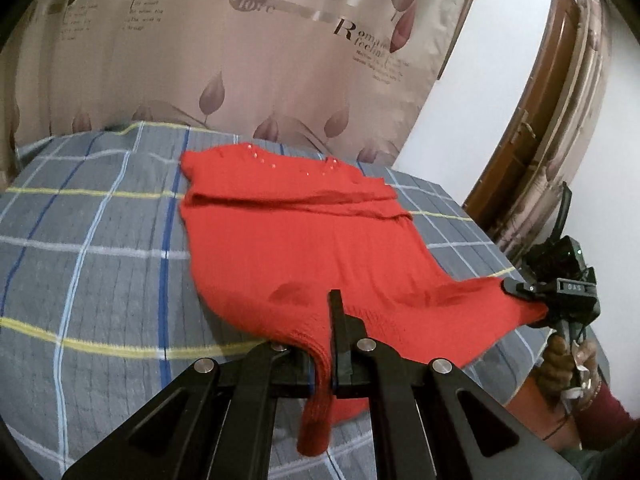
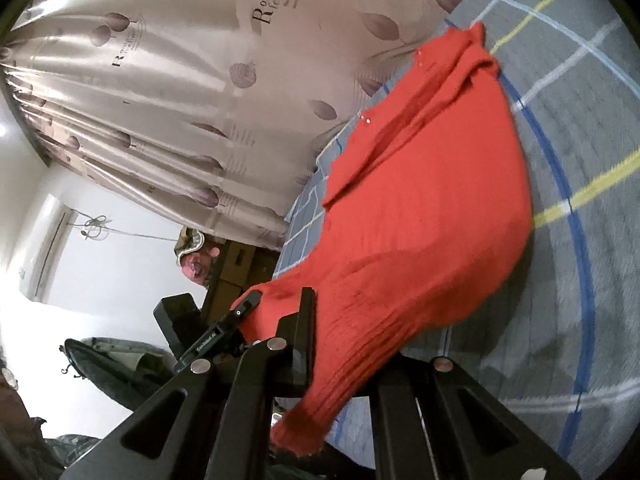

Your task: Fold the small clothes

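A red knitted sweater (image 1: 288,236) lies on the plaid bed, sleeves folded across its chest, its hem lifted off the sheet. My left gripper (image 1: 326,344) is shut on the near hem corner, and red knit hangs down between its fingers. My right gripper (image 1: 528,296) shows at the right edge of the left wrist view, shut on the other hem corner. In the right wrist view the sweater (image 2: 420,208) stretches away from my right gripper (image 2: 340,344), which is shut on the ribbed hem; the left gripper (image 2: 246,306) pinches the hem at its left.
The bed has a grey sheet (image 1: 100,240) with blue, white and yellow checks. A beige printed curtain (image 1: 260,60) hangs behind it. A brown wooden door (image 1: 532,120) stands at the right. Stacked boxes (image 2: 236,276) sit beside the bed.
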`<state>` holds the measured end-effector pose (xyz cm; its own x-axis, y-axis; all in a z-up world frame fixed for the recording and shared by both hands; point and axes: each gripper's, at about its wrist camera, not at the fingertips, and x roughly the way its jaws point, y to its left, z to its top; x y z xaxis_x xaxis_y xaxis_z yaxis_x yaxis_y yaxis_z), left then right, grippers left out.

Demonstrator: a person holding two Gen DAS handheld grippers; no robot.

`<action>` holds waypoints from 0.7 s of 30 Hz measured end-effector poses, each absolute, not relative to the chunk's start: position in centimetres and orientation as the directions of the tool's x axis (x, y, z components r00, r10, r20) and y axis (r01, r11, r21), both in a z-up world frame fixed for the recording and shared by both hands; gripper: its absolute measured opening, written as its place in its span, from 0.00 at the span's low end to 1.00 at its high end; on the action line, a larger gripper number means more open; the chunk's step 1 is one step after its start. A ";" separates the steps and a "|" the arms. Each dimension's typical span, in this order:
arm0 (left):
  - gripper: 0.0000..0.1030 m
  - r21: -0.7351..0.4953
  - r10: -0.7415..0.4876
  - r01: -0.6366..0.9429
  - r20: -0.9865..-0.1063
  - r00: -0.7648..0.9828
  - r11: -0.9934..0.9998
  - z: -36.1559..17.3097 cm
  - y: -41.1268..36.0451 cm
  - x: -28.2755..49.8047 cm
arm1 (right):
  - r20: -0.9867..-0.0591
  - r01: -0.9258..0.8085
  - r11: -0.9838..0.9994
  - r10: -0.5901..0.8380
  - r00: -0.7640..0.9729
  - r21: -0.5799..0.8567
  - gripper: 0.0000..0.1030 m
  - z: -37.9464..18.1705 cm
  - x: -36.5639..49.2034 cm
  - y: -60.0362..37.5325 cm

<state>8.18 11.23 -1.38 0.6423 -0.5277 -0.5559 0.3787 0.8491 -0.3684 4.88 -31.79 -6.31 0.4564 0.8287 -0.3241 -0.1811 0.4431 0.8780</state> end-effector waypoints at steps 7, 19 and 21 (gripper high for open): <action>0.04 -0.344 -0.507 0.373 -0.547 0.666 0.862 -0.3 10.9 9.7 | -0.333 -0.199 0.466 0.817 0.471 0.862 0.07 -4.6 6.8 -31.8; 0.04 -0.289 -0.458 0.355 -0.553 0.696 0.889 0.5 10.5 12.5 | -0.349 -0.227 0.502 0.800 0.489 0.834 0.07 -2.3 10.2 -32.0; 0.04 -0.280 -0.449 0.352 -0.555 0.700 0.893 0.5 10.4 13.0 | -0.353 -0.230 0.509 0.797 0.489 0.829 0.07 -2.2 10.8 -32.0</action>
<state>13.05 10.42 0.52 0.6999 -0.4495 -0.5551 0.3516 0.8933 -0.2801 10.82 -31.97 -2.20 0.4892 0.7973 -0.3535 -0.2301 0.5089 0.8295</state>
